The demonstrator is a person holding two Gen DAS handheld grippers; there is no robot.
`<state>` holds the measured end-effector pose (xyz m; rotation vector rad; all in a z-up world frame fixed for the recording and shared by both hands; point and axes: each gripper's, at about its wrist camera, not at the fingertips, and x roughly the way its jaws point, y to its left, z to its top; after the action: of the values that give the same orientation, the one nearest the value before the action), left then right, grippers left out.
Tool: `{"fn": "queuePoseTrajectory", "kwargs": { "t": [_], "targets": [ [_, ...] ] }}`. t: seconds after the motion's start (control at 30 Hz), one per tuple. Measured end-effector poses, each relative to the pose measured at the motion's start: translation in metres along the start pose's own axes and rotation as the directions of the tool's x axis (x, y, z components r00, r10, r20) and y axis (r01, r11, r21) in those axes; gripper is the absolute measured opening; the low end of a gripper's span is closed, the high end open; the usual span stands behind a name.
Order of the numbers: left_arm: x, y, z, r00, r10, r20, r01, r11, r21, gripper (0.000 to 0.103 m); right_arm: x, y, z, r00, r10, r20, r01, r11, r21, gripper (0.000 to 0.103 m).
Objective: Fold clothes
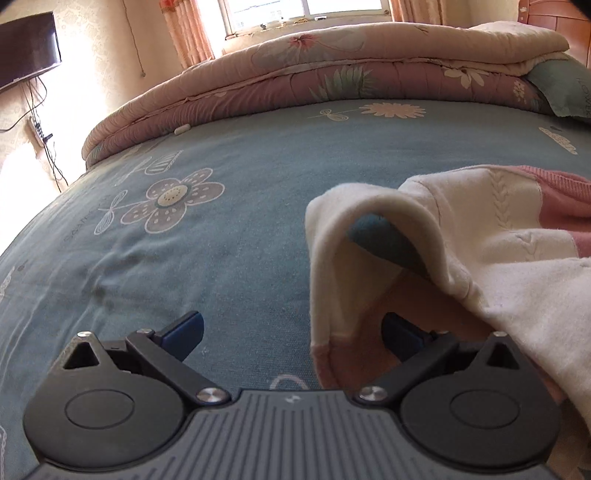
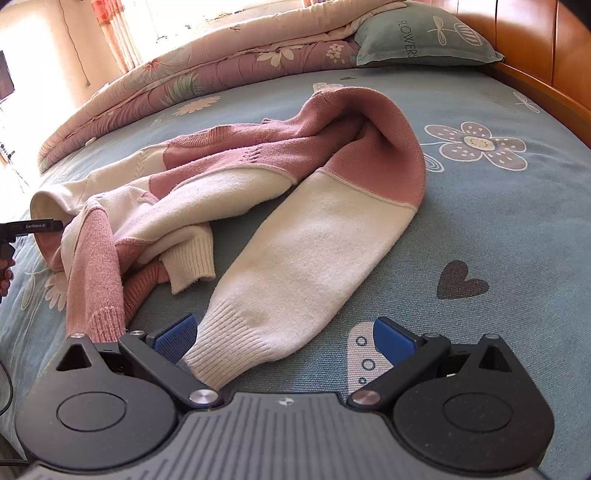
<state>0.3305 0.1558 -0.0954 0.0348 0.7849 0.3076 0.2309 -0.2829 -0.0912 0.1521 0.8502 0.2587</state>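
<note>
the pink-and-cream knit sweater (image 2: 236, 177) lay crumpled and unfolded on the blue flowered bedsheet (image 2: 480, 221), sleeves sprawled, so the folding was left to do. the left gripper (image 1: 291, 332) stood spread wide at a soft raised edge; the right gripper (image 2: 284, 336) gaped around a ribbed cuff (image 2: 236, 347), not clamped.

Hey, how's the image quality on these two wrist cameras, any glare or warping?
Left wrist view: the window is blown out white, and fisheye bulges the bedsheet into a dome. Right wrist view: glare washes out the top-left corner, the sweater is sharp and evenly lit, and the headboard curves.
</note>
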Motion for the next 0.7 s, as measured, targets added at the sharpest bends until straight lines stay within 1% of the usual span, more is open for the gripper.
{"fn": "queuePoseTrajectory", "kwargs": {
  "t": [0.03, 0.07, 0.1, 0.13, 0.27, 0.33, 0.4, 0.43, 0.5, 0.57, 0.6, 0.7],
  "targets": [
    [0.003, 0.005, -0.007, 1.0, -0.017, -0.018, 0.017, 0.999, -0.037, 0.102, 0.0, 0.001, 0.0, 1.0, 0.002, 0.0, -0.002, 1.0, 0.002, 0.103],
    [0.003, 0.01, -0.012, 0.999, -0.034, -0.013, 0.033, 0.997, -0.076, 0.103, -0.001, 0.002, 0.0, 1.0, 0.007, 0.001, -0.007, 1.0, 0.001, 0.103],
    [0.002, 0.012, -0.012, 1.0, -0.029, -0.006, 0.028, 0.996, -0.079, 0.103, -0.002, 0.004, 0.001, 1.0, 0.015, 0.001, -0.015, 1.0, -0.003, 0.103],
    [0.002, 0.013, -0.011, 1.0, -0.014, -0.001, 0.014, 0.998, -0.067, 0.103, -0.003, 0.006, 0.002, 1.0, 0.022, 0.001, -0.022, 1.0, -0.008, 0.103],
    [0.003, 0.022, 0.001, 0.996, 0.088, 0.016, -0.088, 0.996, -0.018, 0.102, -0.009, 0.018, 0.005, 0.999, 0.035, 0.019, -0.034, 0.998, -0.049, 0.103],
    [0.004, 0.032, 0.008, 0.989, 0.15, 0.022, -0.15, 0.989, 0.018, 0.102, -0.011, 0.022, 0.006, 0.999, 0.038, 0.027, -0.037, 0.997, -0.063, 0.103],
    [0.004, 0.041, 0.014, 0.975, 0.219, 0.04, -0.221, 0.973, 0.063, 0.102, -0.011, 0.023, 0.007, 0.999, 0.041, 0.027, -0.039, 0.997, -0.067, 0.103],
    [0.004, 0.047, 0.018, 0.965, 0.256, 0.055, -0.26, 0.961, 0.089, 0.102, -0.011, 0.024, 0.007, 0.999, 0.041, 0.027, -0.039, 0.997, -0.066, 0.103],
    [0.001, 0.061, 0.031, 0.939, 0.328, 0.1, -0.338, 0.933, 0.121, 0.102, -0.01, 0.023, 0.008, 0.999, 0.037, 0.026, -0.035, 0.997, -0.065, 0.103],
    [-0.005, 0.067, 0.043, 0.91, 0.384, 0.157, -0.407, 0.901, 0.148, 0.102, -0.009, 0.022, 0.007, 0.999, 0.03, 0.023, -0.029, 0.998, -0.062, 0.103],
    [-0.005, 0.068, 0.044, 0.909, 0.386, 0.157, -0.408, 0.901, 0.148, 0.102, -0.008, 0.022, 0.007, 0.999, 0.028, 0.021, -0.027, 0.998, -0.058, 0.103],
    [0.001, 0.069, 0.038, 0.928, 0.355, 0.117, -0.368, 0.921, 0.127, 0.102, -0.005, 0.023, 0.004, 0.999, 0.032, 0.011, -0.031, 0.998, -0.051, 0.103]
  ]
}}
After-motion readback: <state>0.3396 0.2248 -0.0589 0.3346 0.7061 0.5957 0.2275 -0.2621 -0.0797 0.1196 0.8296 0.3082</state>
